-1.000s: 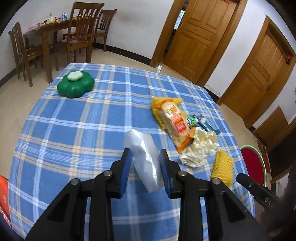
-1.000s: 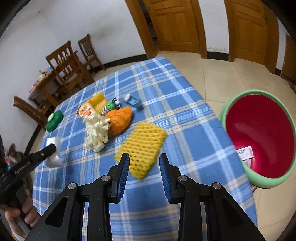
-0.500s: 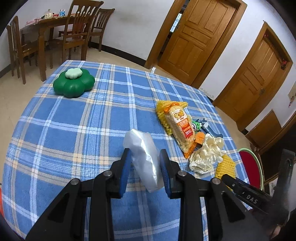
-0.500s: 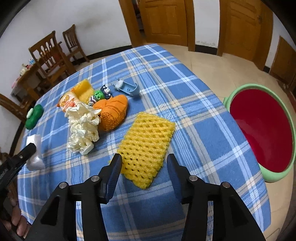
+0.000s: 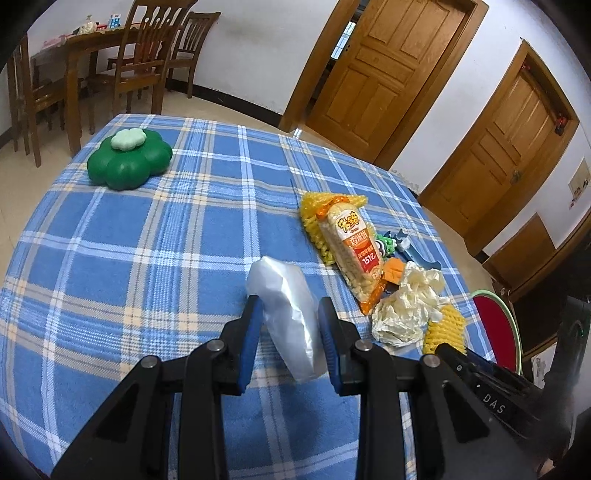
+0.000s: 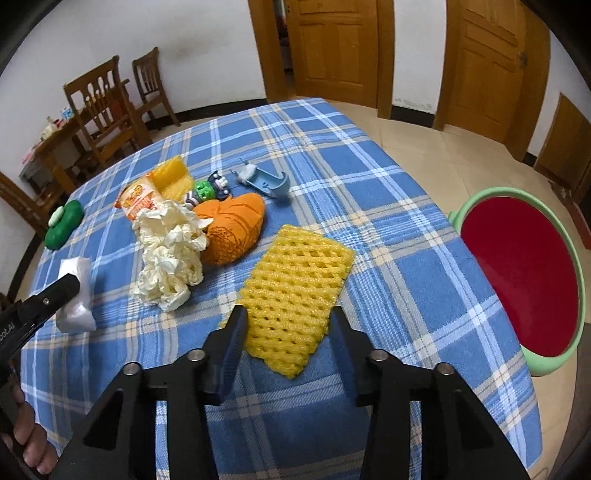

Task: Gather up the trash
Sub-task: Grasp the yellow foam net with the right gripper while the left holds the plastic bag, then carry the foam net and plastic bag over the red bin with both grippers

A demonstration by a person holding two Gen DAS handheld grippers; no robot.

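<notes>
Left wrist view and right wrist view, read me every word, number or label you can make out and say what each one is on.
"151" followed by an unclear character, plus large Chinese characters too stylised to read surely: on the orange and yellow snack bag.
"DAS": on the black body of the right hand-held gripper.
"bot.AI", cut off at the frame edge: on the left hand-held gripper's black body.
Cartons on the far wooden table: too small.

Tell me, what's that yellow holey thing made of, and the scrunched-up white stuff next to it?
The yellow net sleeve looks like soft foam mesh: puffy strands, matte, open diamond holes. The crumpled white wad seems thin paper or tissue, judging by its sharp creases and dull cream surface, though thin plastic is possible.
</notes>
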